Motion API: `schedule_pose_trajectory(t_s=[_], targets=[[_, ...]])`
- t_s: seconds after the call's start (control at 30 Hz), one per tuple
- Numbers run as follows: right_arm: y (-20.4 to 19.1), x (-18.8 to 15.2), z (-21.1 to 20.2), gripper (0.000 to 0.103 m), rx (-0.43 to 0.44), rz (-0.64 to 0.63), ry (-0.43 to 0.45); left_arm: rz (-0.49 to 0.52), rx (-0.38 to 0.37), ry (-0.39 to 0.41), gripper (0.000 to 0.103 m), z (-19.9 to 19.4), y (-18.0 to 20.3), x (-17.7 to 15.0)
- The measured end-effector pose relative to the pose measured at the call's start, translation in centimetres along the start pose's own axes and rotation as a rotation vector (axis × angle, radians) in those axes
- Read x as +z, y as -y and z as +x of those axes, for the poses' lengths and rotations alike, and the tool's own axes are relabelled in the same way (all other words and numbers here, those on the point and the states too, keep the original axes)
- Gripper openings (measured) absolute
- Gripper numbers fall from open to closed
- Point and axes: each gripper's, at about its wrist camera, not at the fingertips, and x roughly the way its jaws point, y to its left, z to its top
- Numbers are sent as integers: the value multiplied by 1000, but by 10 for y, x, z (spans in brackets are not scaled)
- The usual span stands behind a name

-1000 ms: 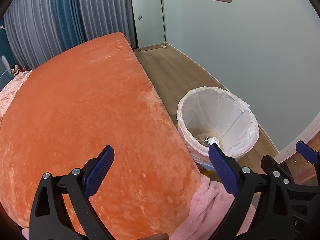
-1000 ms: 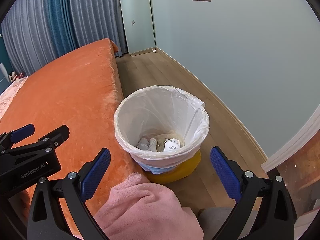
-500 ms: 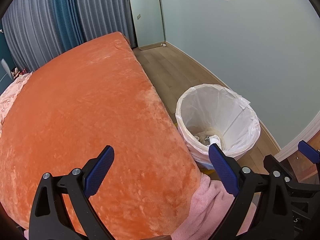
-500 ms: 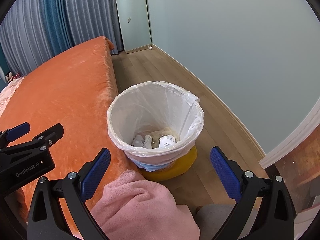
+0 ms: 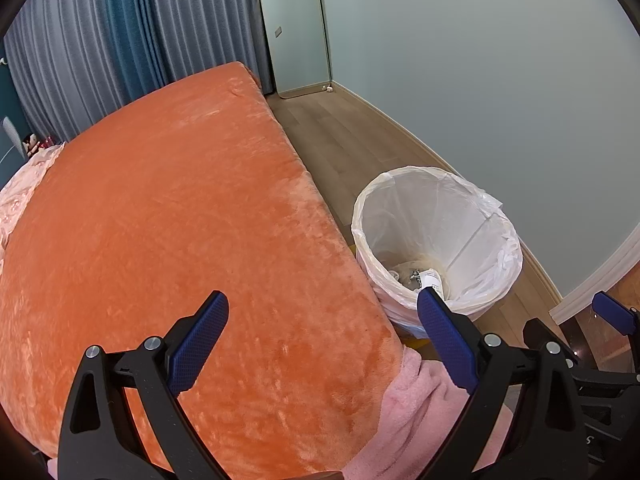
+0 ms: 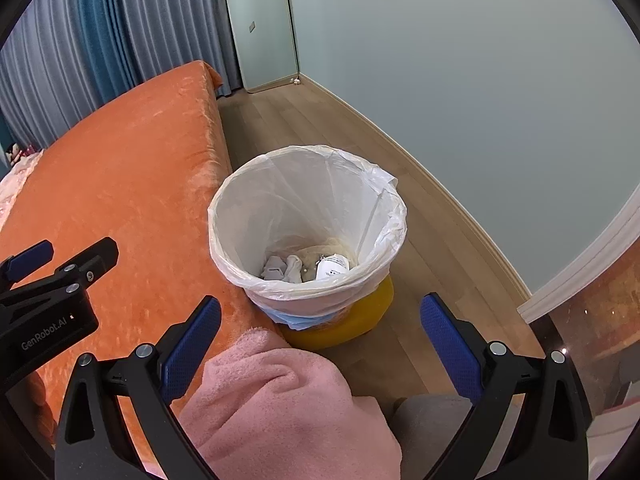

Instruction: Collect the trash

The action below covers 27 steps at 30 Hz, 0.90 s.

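Beside the orange bed (image 6: pixel 120 184), the white-lined trash bin (image 6: pixel 308 208) is sitting on the wooden floor (image 6: pixel 320 128), its yellow base showing below the liner. Compared with a second ago, the right wrist view is drifting: the bin is now lying slightly lower and more central between the fingers, and the bed is taking up less of the frame, so the right gripper (image 6: pixel 320 340) appears to be swinging a little toward the bin. The left view is barely changing.

Both tongs are standing wide and empty. The left gripper (image 5: pixel 322 340) is hovering over the bed's edge, with nothing between its blue pads (image 5: pixel 198 346); the right gripper is hanging above a pink fleece-clad leg (image 6: pixel 280 408), just short of the bin.

Crumpled paper (image 6: pixel 282 269) and a small white labelled container (image 6: pixel 333 267) are already lying at the bottom of the liner. No loose trash is showing on the bed or the floor in either view, so the collecting is probably finished or nearly so, and the grippers seem to be idling over the bin.
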Motion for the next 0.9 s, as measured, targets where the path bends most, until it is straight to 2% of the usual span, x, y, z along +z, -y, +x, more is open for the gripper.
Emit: schedule_pose_trajectory(t_s=[0.9], targets=[[-4,4,2,96,-5,-14,12,9,1,-3,91,2,-1,1]])
